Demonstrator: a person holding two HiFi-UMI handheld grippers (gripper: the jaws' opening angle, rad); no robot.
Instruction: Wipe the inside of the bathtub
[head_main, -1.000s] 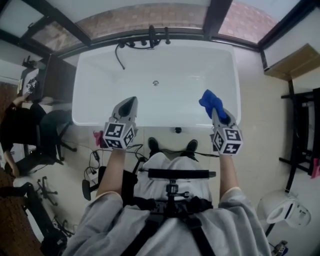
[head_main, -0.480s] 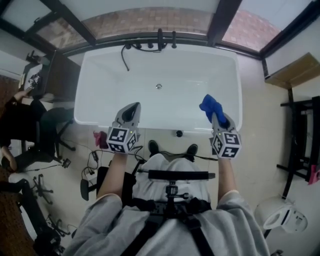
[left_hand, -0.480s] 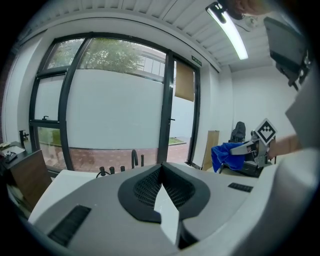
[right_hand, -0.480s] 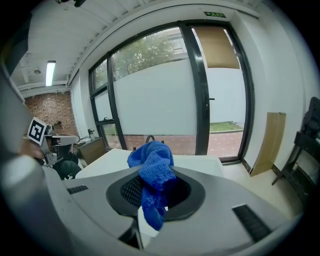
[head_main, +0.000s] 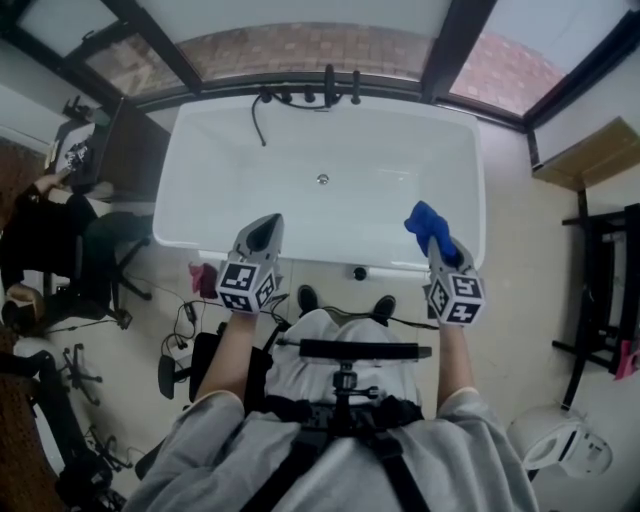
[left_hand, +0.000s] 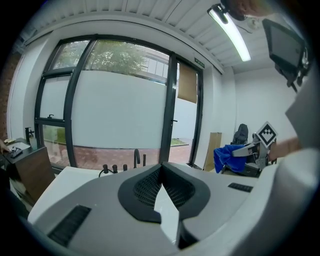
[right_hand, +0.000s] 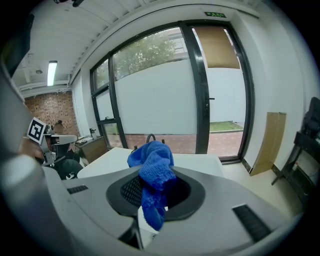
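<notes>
The white bathtub (head_main: 200, 170) lies below me, with its drain (head_main: 322, 179) near the middle. My right gripper (head_main: 437, 237) hovers over the near right rim, shut on a blue cloth (head_main: 427, 220). In the right gripper view the cloth (right_hand: 152, 175) bunches up between the jaws and hangs down, with the tub (right_hand: 112, 157) beyond it. My left gripper (head_main: 264, 230) is over the near left rim, shut with nothing in it. In the left gripper view its jaws meet, and the cloth (left_hand: 227, 156) shows off to the right.
Black taps (head_main: 328, 85) and a hose (head_main: 258, 122) stand on the tub's far rim against the window. A person (head_main: 40, 240) sits at a desk on the left. A small pink object (head_main: 203, 278) and cables lie near my feet. A black rack (head_main: 600, 280) stands on the right.
The whole scene sits a little lower in the head view. Both grippers keep their places over the tub's near rim, and the right one still holds the cloth.
</notes>
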